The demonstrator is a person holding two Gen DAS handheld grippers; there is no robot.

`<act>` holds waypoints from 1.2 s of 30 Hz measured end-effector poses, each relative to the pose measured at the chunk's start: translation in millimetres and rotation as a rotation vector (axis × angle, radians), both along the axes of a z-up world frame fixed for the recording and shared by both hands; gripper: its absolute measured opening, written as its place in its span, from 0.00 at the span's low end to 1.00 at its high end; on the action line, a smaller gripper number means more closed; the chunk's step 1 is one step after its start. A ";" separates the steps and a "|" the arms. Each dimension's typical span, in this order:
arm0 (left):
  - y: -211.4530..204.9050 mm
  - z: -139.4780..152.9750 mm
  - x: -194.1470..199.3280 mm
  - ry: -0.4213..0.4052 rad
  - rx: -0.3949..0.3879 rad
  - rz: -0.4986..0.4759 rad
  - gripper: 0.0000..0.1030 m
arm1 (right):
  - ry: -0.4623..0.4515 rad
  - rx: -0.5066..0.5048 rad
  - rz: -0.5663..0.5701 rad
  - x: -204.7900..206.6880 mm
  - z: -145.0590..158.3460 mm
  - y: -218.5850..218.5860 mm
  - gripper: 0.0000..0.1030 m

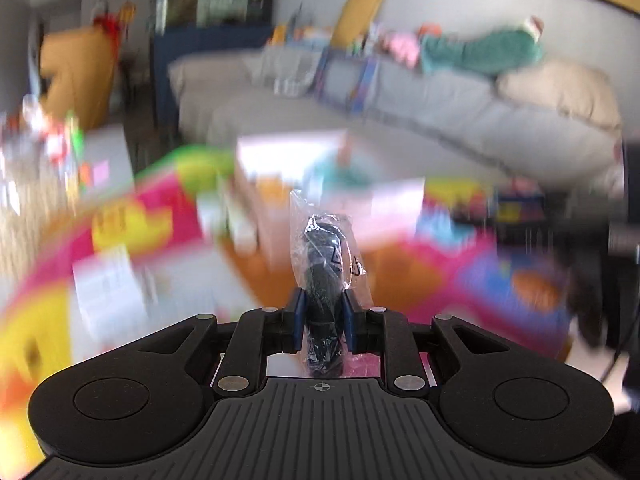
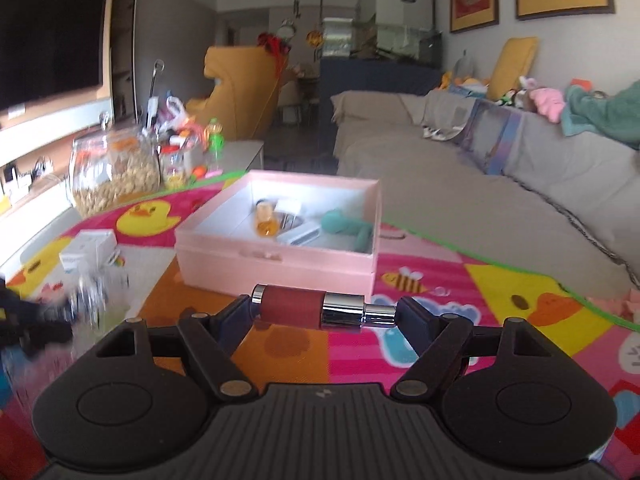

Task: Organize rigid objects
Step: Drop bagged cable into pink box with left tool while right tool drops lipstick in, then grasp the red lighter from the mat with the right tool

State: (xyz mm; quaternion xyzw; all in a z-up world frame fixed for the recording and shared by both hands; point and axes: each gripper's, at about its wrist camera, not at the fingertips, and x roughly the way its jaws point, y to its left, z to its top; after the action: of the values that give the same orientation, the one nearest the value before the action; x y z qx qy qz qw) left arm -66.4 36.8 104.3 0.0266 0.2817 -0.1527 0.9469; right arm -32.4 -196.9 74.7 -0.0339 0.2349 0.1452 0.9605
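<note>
Item: dark red cylinder (image 2: 291, 306) with chrome neck, no legible label, clamped end to end in the right claw (image 2: 323, 312) above the mat, before the pink box (image 2: 276, 256). Left claw (image 1: 323, 316) clenched on a black object in crinkled clear plastic (image 1: 325, 264).

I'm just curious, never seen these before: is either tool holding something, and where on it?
Both. The left tool pinches a dark item in a clear plastic bag near its lower middle. The right tool clamps a red-and-chrome cylinder lengthwise, by its two ends.
</note>
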 end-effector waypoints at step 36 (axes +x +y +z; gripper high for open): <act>91.1 -72.7 39.4 0.117 -0.159 0.292 0.25 | -0.010 0.028 0.074 104.3 58.2 57.6 0.79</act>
State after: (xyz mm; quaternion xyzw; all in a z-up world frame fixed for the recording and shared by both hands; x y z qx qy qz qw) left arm -27.0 127.9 31.6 -0.0986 0.3244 -0.0365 0.9401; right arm 71.9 -139.3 133.0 -0.0296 0.2265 0.1839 0.9560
